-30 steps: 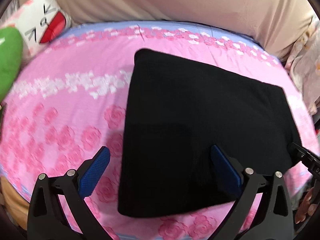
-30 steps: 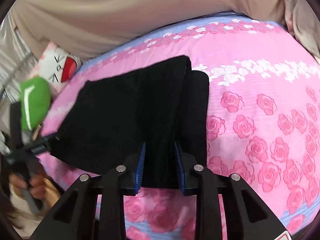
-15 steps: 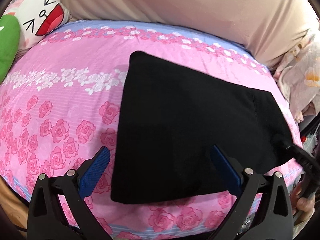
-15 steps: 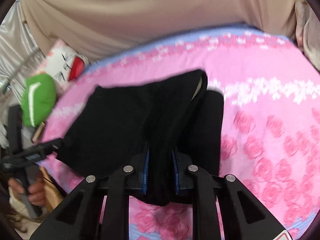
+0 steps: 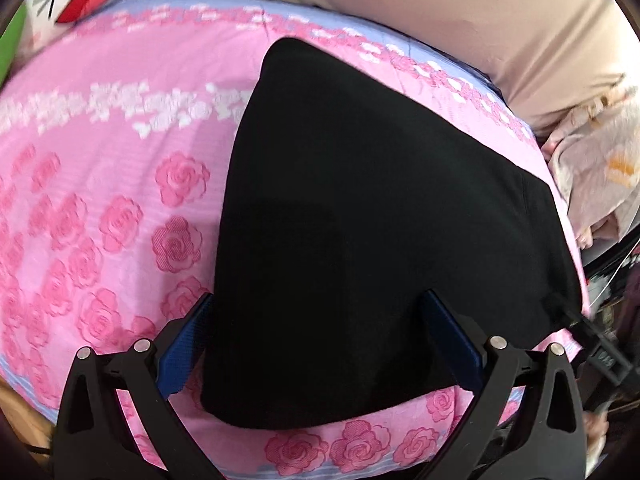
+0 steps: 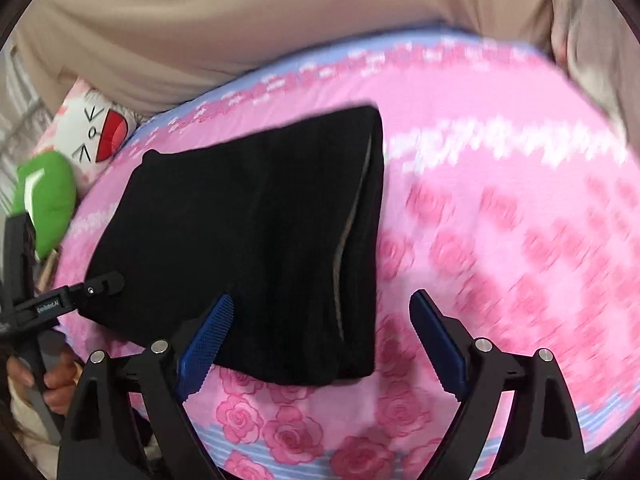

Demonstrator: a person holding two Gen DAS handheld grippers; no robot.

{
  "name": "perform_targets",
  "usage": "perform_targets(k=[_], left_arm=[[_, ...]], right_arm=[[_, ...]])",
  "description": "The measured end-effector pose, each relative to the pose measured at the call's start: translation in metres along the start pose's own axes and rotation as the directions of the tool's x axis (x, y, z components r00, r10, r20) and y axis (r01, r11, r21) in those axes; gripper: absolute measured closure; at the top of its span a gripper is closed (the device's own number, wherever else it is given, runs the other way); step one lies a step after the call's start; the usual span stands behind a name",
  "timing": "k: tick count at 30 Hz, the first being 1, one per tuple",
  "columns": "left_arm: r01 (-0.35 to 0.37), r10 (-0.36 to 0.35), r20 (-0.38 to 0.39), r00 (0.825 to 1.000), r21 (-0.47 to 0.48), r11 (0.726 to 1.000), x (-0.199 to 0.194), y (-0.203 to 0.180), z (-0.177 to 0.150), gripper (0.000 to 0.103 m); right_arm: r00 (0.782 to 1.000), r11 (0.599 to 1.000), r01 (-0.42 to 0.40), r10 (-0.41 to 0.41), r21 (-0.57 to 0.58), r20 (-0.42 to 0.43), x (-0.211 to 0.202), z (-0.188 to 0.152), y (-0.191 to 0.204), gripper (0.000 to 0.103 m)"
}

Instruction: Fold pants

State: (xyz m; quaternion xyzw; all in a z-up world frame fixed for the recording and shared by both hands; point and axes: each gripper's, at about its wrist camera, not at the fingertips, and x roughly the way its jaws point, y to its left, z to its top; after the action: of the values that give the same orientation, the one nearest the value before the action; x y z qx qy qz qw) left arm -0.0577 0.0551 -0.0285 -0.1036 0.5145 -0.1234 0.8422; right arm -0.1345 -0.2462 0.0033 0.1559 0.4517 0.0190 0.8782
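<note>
The black pants lie folded into a flat block on the pink rose bedsheet. In the right wrist view the pants show stacked layers along their right edge. My left gripper is open and empty, its blue pads over the pants' near edge. My right gripper is open and empty, just off the pants' near right corner. The left gripper also shows in the right wrist view at the pants' left corner, and the right gripper shows in the left wrist view at the pants' right corner.
A beige cloth wall backs the bed. A white cartoon-face pillow and a green plush lie at the bed's far left. Floral fabric is piled at the right. The bed's near edge runs just under both grippers.
My right gripper was shut on the pants' edge and has let go and opened. The lifted fold has dropped flat. My left gripper stayed open and moved slightly closer.
</note>
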Motion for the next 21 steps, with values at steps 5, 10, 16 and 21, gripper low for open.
perform_targets(k=[5,10,16,21], left_arm=[[-0.002,0.002,0.011,1.000,0.018,1.000,0.002,-0.003,0.000,0.005],[0.006,-0.006,0.015,1.000,0.020,1.000,0.006,-0.005,0.006,0.005],[-0.028,0.026,0.043,0.999,0.054,0.998,0.018,-0.020,0.016,0.005],[-0.013,0.010,0.059,0.998,0.058,0.998,0.026,-0.025,0.026,0.005]], right_arm=[[0.992,0.983,-0.123,0.127,0.136,-0.022,0.009,0.000,-0.019,0.014],[0.972,0.962,-0.219,0.229,0.165,-0.046,0.016,0.002,-0.009,0.009],[0.973,0.965,-0.219,0.227,0.141,-0.038,0.025,0.014,0.000,0.005],[0.970,0.963,-0.240,0.244,0.121,-0.021,0.036,0.028,0.004,0.005]])
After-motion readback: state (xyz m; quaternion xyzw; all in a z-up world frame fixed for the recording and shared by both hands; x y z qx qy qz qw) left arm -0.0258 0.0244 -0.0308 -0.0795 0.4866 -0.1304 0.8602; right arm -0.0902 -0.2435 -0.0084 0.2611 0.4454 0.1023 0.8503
